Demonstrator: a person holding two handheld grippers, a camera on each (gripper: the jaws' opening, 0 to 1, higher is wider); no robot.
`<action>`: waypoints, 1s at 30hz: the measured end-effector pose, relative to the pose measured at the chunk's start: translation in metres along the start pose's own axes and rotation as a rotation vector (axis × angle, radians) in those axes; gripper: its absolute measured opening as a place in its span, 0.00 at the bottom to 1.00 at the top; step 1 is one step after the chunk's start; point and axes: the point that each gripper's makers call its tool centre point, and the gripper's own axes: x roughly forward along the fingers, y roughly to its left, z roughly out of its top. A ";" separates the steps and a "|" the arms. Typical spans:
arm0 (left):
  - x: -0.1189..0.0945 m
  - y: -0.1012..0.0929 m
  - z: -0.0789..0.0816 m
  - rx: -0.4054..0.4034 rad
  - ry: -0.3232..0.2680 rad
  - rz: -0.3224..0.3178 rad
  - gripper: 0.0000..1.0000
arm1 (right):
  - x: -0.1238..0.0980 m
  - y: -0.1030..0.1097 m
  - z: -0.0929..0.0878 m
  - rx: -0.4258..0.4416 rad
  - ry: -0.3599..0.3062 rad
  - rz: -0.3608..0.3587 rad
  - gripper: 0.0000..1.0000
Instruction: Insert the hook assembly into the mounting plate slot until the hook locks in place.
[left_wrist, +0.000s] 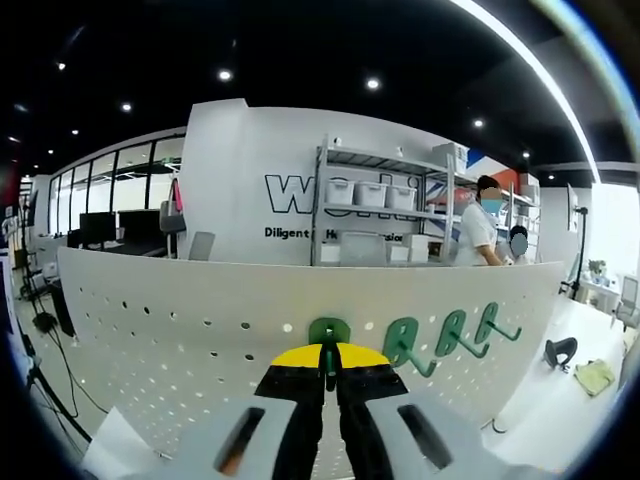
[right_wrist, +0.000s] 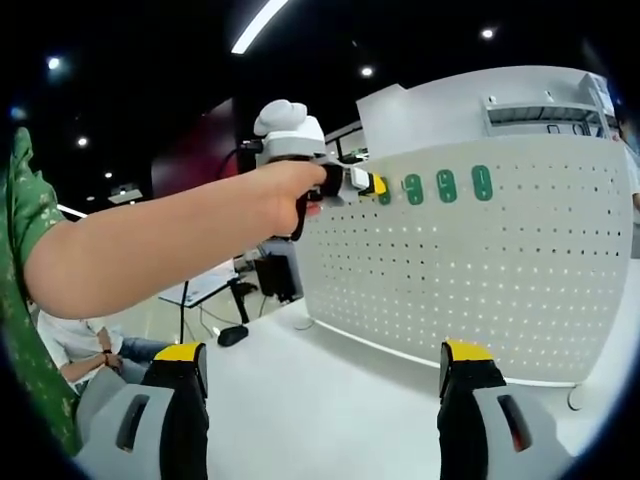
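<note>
In the left gripper view a white pegboard mounting plate (left_wrist: 180, 320) stands upright across the scene. My left gripper (left_wrist: 330, 365) is shut on a green hook (left_wrist: 328, 335), whose base sits against the board. Three more green hooks (left_wrist: 455, 335) hang on the board to its right. In the right gripper view my right gripper (right_wrist: 320, 385) stands open with nothing between its jaws, well short of the pegboard (right_wrist: 480, 280). There the left gripper (right_wrist: 350, 182), held by a person's hand, presses a hook against the board beside the three green hooks (right_wrist: 446, 186).
A white tabletop (right_wrist: 320, 400) runs under the pegboard. A black object (left_wrist: 560, 350) and a yellow-green cloth (left_wrist: 597, 376) lie at the right. A person's forearm (right_wrist: 170, 240) crosses the right gripper view. Shelving with bins (left_wrist: 375, 195) and standing people are behind.
</note>
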 end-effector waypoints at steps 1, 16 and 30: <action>0.000 0.000 0.000 0.001 0.000 0.001 0.03 | 0.000 0.000 0.000 -0.001 0.002 0.000 0.99; -0.003 -0.001 0.001 -0.020 -0.022 0.031 0.03 | -0.001 0.000 -0.004 0.000 0.010 0.000 0.98; -0.005 -0.001 0.000 0.002 -0.055 0.061 0.04 | -0.001 -0.002 -0.004 0.004 0.008 0.000 0.98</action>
